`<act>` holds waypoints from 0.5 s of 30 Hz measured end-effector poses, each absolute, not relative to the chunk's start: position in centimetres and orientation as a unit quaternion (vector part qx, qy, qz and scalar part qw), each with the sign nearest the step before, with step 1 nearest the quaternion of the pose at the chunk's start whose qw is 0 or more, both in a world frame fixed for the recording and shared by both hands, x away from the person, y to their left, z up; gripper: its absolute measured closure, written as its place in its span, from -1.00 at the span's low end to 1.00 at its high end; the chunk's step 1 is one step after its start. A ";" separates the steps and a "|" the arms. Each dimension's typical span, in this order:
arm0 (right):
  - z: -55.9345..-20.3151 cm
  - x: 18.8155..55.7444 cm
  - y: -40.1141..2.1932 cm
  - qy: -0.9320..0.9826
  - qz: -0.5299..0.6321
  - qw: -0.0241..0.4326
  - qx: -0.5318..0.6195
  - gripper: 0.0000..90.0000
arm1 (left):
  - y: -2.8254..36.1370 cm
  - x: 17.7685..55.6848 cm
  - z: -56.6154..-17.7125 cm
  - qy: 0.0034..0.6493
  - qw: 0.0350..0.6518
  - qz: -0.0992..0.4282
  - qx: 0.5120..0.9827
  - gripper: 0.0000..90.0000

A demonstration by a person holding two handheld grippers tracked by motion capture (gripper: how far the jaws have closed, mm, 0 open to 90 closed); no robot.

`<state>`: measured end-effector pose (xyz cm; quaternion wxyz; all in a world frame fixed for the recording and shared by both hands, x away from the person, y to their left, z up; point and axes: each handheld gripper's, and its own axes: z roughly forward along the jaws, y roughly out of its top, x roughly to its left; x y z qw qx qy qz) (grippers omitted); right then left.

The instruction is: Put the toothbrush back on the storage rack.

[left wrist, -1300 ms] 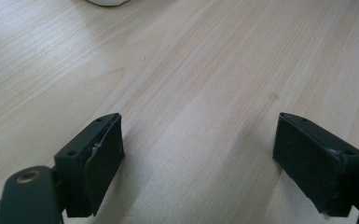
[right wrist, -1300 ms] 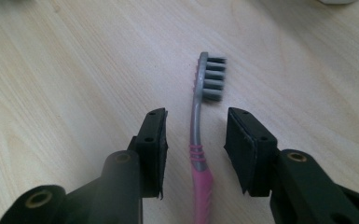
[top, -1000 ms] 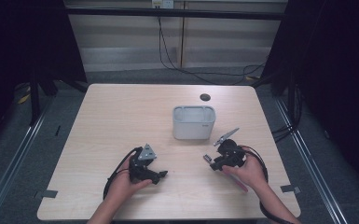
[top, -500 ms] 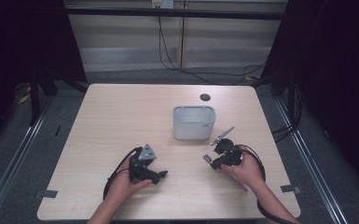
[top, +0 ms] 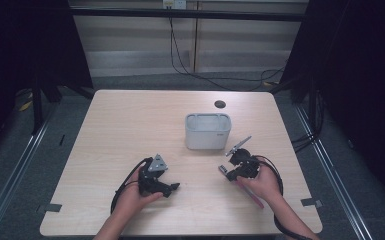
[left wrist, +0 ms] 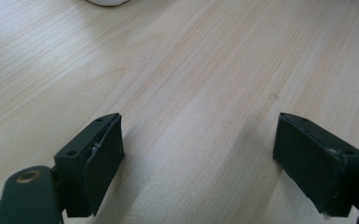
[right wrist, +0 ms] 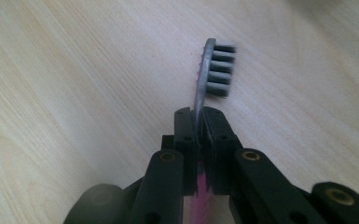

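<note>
The right gripper (right wrist: 199, 122) is clamped tight on a toothbrush (right wrist: 213, 70); its jaws have just been closing, and now both pads pinch the neck just below the grey bristled head. In the right gripper view the head juts out past the jaw tips, bristles facing right, above the pale wood, while a strip of pink handle shows low between the jaws. From the high view, that right gripper (top: 231, 169) sits in the person's right hand (top: 260, 181) at the near right part of the counter (top: 130, 125), the toothbrush (top: 248, 194) lying slantwise, its pink handle running back under the hand toward the counter's near edge and its head end poking out just left of the jaws.

Over on the other side, the left gripper (left wrist: 198, 163) stands wide open, nothing between its two black jaws, bare wood grain in the gap. In the high view the left gripper (top: 172, 187) rests low over the counter in the left hand (top: 132, 197), well apart from the right one.

Farther out, a grey rectangular bin (top: 207, 131) stands upright near the counter's middle, beyond the right gripper. A small dark round grommet (top: 220, 104) sits near the far edge.
</note>
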<state>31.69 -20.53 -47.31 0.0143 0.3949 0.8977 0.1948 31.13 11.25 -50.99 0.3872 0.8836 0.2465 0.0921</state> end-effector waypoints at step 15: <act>-45.6 31.6 -21.4 0.881 0.244 0.020 0.405 0.89 | 11.3 31.1 -51.0 0.245 0.386 0.092 0.884 -0.65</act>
